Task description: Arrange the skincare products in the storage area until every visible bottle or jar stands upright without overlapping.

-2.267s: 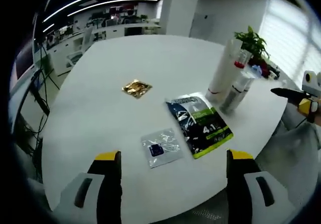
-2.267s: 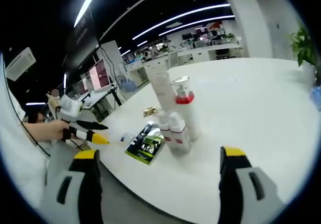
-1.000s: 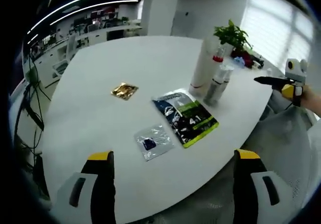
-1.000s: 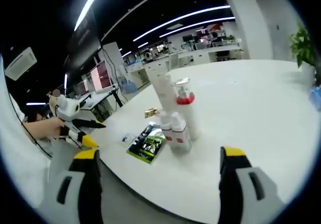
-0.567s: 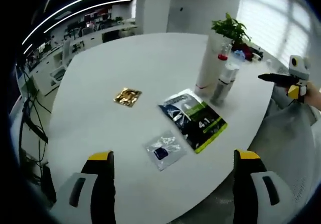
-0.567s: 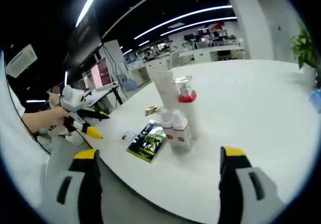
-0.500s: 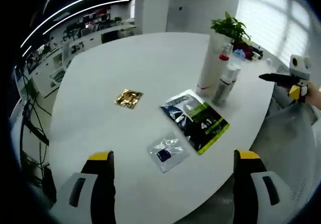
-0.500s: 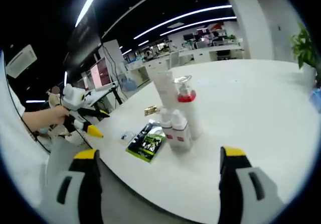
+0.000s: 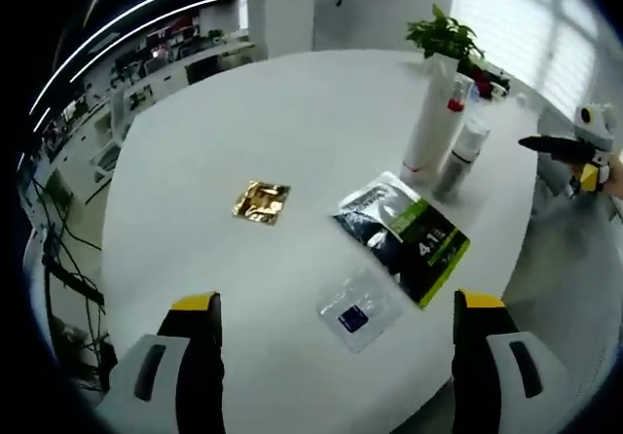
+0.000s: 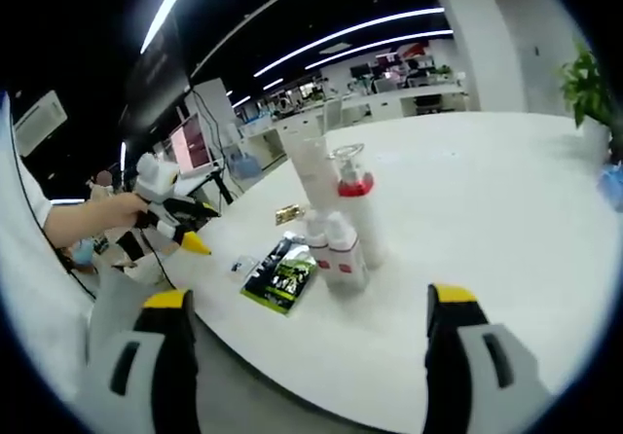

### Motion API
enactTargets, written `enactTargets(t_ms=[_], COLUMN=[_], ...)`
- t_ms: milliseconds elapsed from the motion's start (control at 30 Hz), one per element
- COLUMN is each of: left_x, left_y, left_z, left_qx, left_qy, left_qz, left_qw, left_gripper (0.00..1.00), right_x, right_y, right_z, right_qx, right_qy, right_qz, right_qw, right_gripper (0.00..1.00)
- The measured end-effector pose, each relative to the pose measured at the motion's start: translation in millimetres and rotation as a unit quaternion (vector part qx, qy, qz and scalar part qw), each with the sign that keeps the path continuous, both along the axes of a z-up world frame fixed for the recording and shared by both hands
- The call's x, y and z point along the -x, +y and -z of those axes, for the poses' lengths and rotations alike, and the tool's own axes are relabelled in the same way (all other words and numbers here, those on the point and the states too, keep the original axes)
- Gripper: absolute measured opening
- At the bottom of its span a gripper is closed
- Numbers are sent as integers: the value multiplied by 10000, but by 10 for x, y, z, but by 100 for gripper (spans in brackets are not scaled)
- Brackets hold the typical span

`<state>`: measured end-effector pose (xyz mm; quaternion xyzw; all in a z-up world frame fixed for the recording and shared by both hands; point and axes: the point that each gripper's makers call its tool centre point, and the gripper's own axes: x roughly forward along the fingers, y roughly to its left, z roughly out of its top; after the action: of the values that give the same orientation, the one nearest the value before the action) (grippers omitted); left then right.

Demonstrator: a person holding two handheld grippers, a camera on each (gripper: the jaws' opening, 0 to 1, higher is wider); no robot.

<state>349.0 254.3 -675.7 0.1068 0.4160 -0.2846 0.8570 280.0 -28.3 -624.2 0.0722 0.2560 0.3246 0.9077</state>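
left gripper point(image 9: 335, 356) with grey jaws, yellow tips, right gripper point(image 10: 305, 356) alike, white sleeve point(image 10: 24, 288)

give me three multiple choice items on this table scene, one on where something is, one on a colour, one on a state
1. Where does the gold sachet lie?
A. on the bare white table, apart from the other packets
B. on top of the dark pouch
C. leaning against the bottles

2. What colour is the collar under the pump bottle's clear cap?
A. blue
B. red
C. green

3. How is the dark green-striped pouch placed?
A. standing upright
B. held in a hand-held gripper
C. lying flat on the table

Answers:
1 A: in the left gripper view, bare table surrounds the sachet.
2 B: the right gripper view shows a red band below the cap.
3 C: it lies flat beside the clear sachet; the left hand-held gripper and the right hand-held gripper are open and empty.
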Motion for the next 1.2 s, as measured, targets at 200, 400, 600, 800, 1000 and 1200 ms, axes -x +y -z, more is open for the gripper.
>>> enactTargets(t_ms=[200,400,600,800,1000,1200], left_x=[-178,-356,-590,-802,-961,-1123], left_y=[10,-8,17,55,59,40], left_z=[49,118,160,241,317,412], left_qx=[-128,-211,-321,-457,-650,-756], left_qy=[62,127,132,192,237,295], left_qz=[100,166,215,218,361,457], left_qw=[9998,9996,9992,9985,9969,9957], left_gripper=[96,95,92,90,88,87], right_x=[-5,-10,-21,-26,-32,-50], right_y=[-18,-35,-60,-80,-96,-124], right_z=[17,31,43,79,94,104], right_qx=[26,51,20,48,47,-18], right_qy=[13,30,72,137,174,203], right_qz=[42,89,164,193,247,325], right_qw=[10000,9999,9998,9997,9995,9993], right_gripper=[99,99,99,99,99,99])
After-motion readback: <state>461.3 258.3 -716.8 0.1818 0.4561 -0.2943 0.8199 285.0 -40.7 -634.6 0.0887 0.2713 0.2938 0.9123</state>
